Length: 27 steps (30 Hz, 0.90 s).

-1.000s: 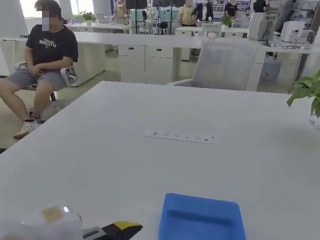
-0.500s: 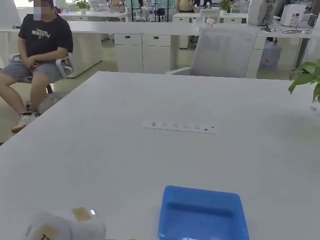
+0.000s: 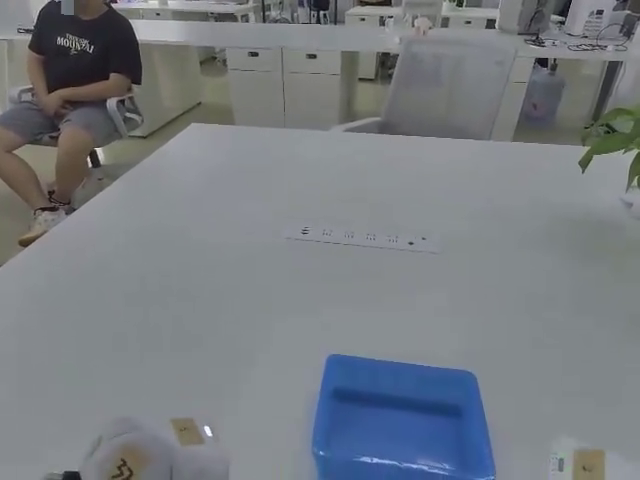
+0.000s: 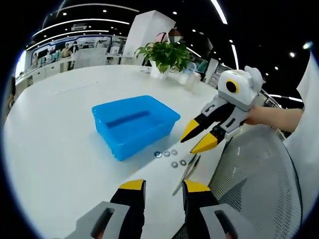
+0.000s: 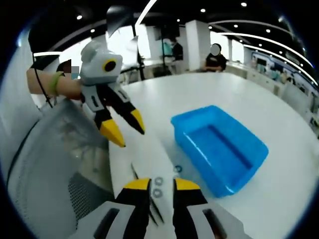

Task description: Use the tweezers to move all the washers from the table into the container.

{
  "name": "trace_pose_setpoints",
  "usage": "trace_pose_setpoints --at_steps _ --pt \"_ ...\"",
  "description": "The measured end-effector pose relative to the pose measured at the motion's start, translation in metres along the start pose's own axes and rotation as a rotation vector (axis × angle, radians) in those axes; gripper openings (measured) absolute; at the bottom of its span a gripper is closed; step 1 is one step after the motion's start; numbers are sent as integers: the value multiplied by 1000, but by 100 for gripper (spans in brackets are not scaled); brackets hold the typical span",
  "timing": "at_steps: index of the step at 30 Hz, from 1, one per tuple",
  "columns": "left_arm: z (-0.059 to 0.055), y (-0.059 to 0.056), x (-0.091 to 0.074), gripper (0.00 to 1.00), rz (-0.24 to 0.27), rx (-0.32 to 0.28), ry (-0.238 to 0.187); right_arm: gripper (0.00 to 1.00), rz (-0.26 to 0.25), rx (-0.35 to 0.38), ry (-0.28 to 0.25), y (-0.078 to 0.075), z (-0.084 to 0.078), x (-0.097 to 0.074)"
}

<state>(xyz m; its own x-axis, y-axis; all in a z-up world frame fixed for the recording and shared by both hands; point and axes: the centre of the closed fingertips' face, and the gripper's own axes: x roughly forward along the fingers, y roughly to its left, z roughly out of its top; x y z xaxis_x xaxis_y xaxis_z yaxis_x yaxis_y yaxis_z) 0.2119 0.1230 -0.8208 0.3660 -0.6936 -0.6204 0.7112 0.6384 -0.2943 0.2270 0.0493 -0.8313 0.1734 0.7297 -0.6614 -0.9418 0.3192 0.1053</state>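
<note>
Several washers (image 4: 166, 153) lie on the table (image 4: 60, 149) just beside the blue container (image 4: 144, 142) (tweezers (image 4: 185, 172) rest next to them). Left gripper (image 4: 163, 185) and right gripper (image 4: 199, 137) hover nearby, jaws parted, gripping nothing.

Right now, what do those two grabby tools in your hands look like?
Both match: the left tool and right tool have a rounded white body, grey shoulders, and two pointed black jaws with yellow tips, like a beak. The arm holding the left tool wears a green wristband.
</note>
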Motion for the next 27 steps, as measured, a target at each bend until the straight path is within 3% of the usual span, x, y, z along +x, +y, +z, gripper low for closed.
trace_pose_setpoints --at_steps 8,14,17,24,27 --pt "-19 -14 12 22 -48 127 125 11 39 -105 108 13 -20 4" --pt "-18 -22 20 17 -68 184 158 9 51 -154 150 15 -28 2" --pt "-22 -23 23 16 -71 245 196 9 54 -181 175 15 -33 1" --pt "-26 -27 30 13 -79 313 233 8 54 -215 208 18 -40 -2" --pt "-31 -25 32 13 -72 398 272 9 51 -218 210 18 -42 -1"
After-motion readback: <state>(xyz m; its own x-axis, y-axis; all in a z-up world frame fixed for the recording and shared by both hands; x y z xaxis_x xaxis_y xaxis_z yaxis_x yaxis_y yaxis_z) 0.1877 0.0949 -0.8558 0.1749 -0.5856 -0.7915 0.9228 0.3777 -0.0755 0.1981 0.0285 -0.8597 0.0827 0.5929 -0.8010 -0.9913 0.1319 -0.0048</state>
